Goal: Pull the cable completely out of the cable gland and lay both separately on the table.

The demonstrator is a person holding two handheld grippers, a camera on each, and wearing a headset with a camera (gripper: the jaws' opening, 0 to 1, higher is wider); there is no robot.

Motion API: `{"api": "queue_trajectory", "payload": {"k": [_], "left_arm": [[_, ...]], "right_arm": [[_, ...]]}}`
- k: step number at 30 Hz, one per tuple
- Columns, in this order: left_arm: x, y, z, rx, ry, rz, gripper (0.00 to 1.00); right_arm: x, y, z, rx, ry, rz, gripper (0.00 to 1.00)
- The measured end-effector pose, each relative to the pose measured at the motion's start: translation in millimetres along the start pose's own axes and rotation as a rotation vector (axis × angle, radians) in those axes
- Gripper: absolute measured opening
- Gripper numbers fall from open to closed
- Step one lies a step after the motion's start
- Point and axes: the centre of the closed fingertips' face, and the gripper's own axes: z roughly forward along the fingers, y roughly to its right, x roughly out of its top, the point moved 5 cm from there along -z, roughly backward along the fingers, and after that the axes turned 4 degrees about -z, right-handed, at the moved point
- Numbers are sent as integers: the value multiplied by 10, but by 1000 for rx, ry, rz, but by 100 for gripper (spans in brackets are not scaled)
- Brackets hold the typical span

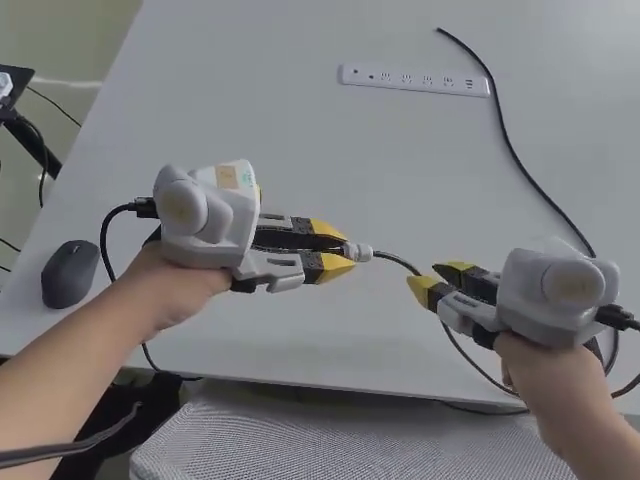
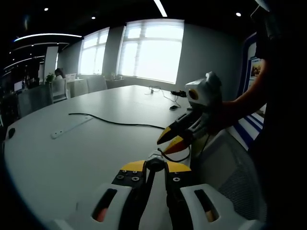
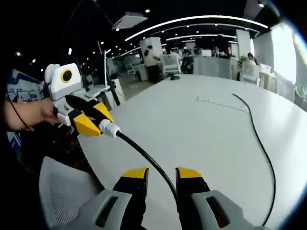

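The left gripper (image 1: 347, 252) has its two yellow-tipped jaws closed on the cable gland (image 1: 360, 253), a small light grey fitting with a ridged, rounded body. It sticks out from the jaw tips toward 3 o'clock and is held in the air above the near edge of the table (image 1: 300, 120). The gripper body is smooth grey-white plastic, with black segments behind the yellow tips.

A thin, round black cable (image 1: 400, 263) comes out of the gland. It bends down toward 4 o'clock and passes between the jaws of the right gripper (image 1: 428, 278). Those jaws stand a little apart, one on each side of the cable. In the right gripper view there is a gap beside the cable, so it is not pinched. Behind this gripper the cable hangs in a loop below the table edge.

The table is matte, pale grey and has a rounded edge. At 12 o'clock a long white power strip (image 1: 415, 80) lies flat, and its black cord (image 1: 520, 160) curves over the surface toward 4 o'clock. At 9 o'clock, near the table edge, a dark, smooth, oval computer mouse (image 1: 70, 272) rests. At 6 o'clock, under the grippers, there is the grey mesh of a chair (image 1: 300, 440).
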Motion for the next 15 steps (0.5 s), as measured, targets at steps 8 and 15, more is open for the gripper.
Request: {"api": "queue_trajectory", "payload": {"k": [8, 15], "left_arm": [[-9, 11, -11, -1, -8, -3, 15], [-29, 13, -27, 1, -15, -10, 15]], "right_arm": [[340, -270, 92, 48, 15, -324, 18], [321, -390, 192, 80, -9, -484, 12]]}}
